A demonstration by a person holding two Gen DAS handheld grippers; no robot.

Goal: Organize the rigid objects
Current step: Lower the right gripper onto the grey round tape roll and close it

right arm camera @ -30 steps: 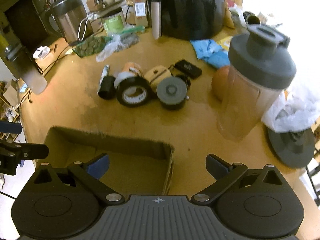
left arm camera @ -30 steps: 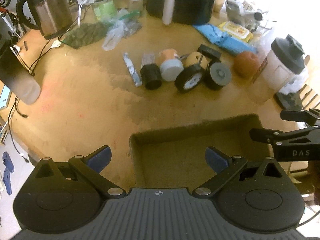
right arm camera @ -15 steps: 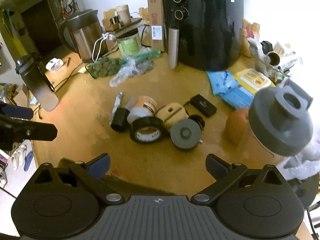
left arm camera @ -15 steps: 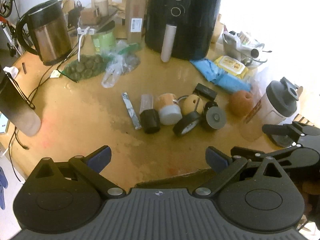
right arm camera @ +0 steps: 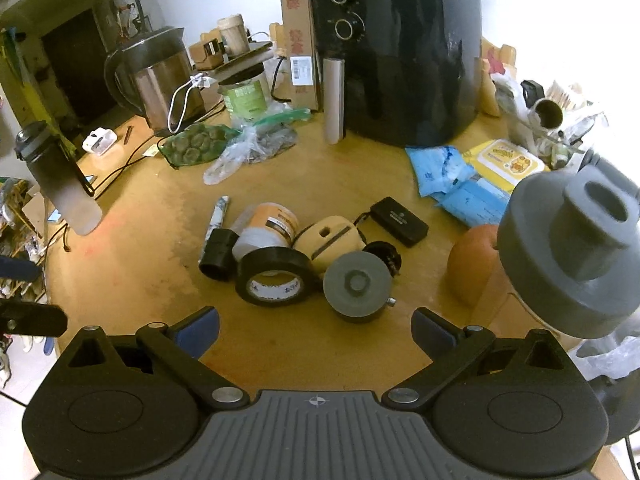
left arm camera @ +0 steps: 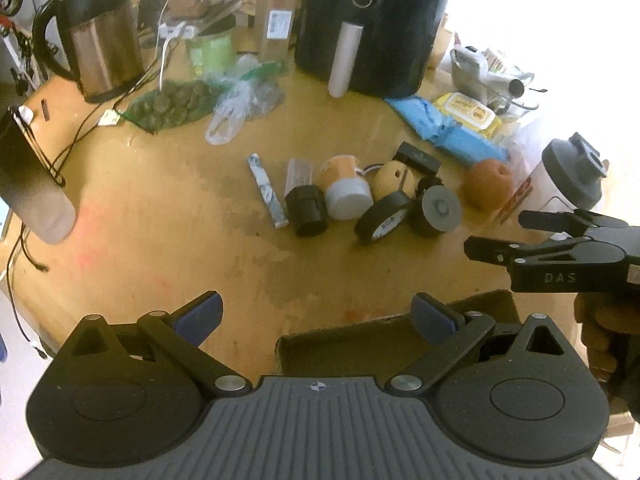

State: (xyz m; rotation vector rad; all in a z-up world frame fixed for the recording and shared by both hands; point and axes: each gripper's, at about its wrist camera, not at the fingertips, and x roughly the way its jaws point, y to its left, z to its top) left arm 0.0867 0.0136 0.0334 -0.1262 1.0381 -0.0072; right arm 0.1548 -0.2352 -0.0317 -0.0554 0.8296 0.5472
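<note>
Both the left gripper (left arm camera: pixel 316 316) and right gripper (right arm camera: pixel 315 322), jaws apart and empty, have lifted off the cardboard box (left arm camera: pixel 396 330) toward the tape roll (right arm camera: pixel 276 278) cluster at 12 o'clock on the table (right arm camera: pixel 152 216), suggesting a first pick.

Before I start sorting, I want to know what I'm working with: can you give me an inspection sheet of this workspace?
Surface: wooden table, stained.
Job's things: black tape roll, grey-capped cylinder, orange jar, wooden piece, black tube, pen-like stick, small black case, clustered mid-table; cardboard box at near edge.
Clutter: air fryer, kettle, shaker bottle, plastic bags, blue packets.
Grippers: left gripper open, empty; right gripper open, empty.
Cables: black cord by kettle.
Surroundings: bicycle wheel behind.
</note>
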